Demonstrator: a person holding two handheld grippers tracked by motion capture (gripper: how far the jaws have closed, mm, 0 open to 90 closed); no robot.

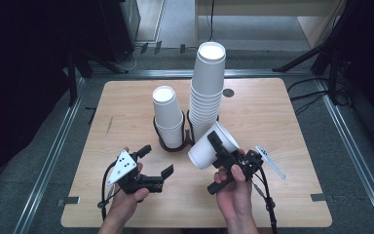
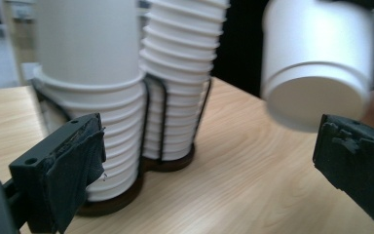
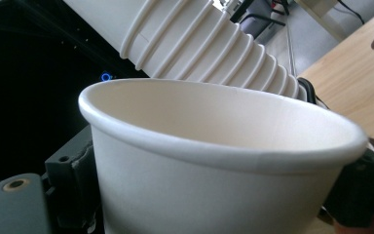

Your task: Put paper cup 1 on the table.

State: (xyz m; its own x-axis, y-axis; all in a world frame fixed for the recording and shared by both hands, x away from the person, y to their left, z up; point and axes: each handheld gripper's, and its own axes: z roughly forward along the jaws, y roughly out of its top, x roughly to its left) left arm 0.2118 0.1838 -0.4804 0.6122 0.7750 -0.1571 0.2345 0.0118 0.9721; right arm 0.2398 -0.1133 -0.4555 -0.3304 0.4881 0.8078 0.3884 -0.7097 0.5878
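Closest to my right claw's camera is the white paper cup (image 3: 214, 161) itself, its open rim filling the foreground. My right claw (image 1: 222, 155) is clamped on that cup (image 1: 213, 145), one jaw inside the mouth and one outside on the wall as far as I can tell from above. The cup hangs tilted just off the table (image 1: 126, 105), its long axis slanting so the flat base points down toward my left side and the mouth looks up and away to the right.

My left claw (image 1: 156, 161) stands wide open and holds nothing. From its own view the cup's base (image 2: 316, 95) hovers up and to the right, just above the right jaw and not yet between the two. That is the relation the next move turns on, I judge: the cup lies to the right of my left claw, base first, so the left claw is the free one to take it by the bottom end, or the right carries it across alone.

Beyond both claws stands a dark wire holder (image 1: 173, 145) with two stacks. The short stack (image 1: 168, 117) sits on the left, the tall stack (image 1: 205, 90) on the right, touching or nearly so. The tall one leans just behind the held cup, so a careless swing could knock it. A clear plastic strip (image 1: 271, 161) lies on the table near my right hand.
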